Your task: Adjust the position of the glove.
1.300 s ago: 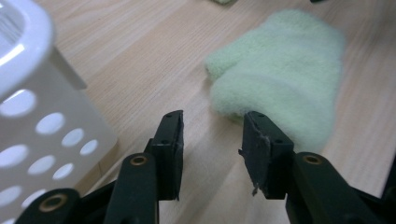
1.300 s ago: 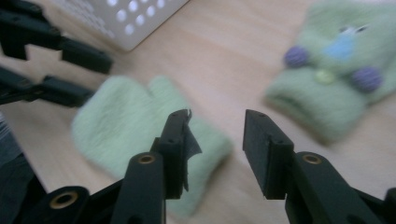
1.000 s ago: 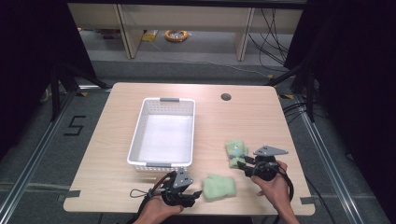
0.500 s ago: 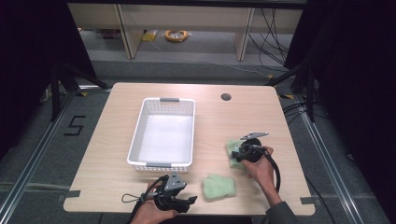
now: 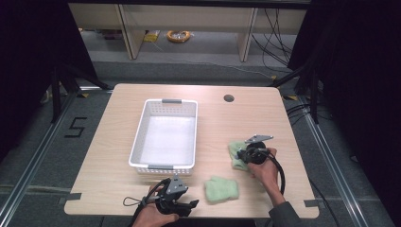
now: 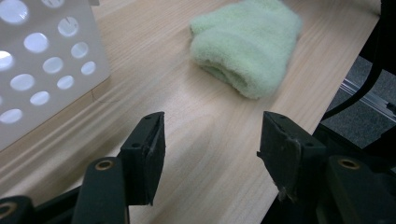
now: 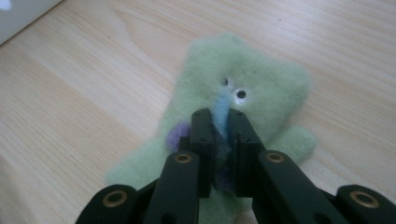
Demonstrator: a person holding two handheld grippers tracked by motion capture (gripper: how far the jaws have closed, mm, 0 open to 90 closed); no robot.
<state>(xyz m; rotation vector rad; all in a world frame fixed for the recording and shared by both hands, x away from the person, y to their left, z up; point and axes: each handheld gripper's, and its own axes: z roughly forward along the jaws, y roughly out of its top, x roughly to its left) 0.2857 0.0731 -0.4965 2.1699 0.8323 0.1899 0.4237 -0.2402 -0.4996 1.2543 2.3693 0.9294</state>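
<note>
Left tool (image 5: 182, 206) at the near desk (image 5: 118, 187) edge, jaws apart with nothing between them, facing a folded pale green fleece cloth (image 5: 221, 189). Right tool (image 5: 243, 155), jaws having just closed, pinches a blue patch on the green felt puppet (image 7: 243, 93) lying flat, right of the white perforated plastic basket (image 5: 163, 168).

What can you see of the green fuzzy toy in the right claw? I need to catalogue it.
The green fuzzy felt-like toy lies flat on the light wooden table, right of the white perforated basket. It has small eyes, a blue strip and a purple patch. The right claw, just closed, pinches the blue strip.
</note>
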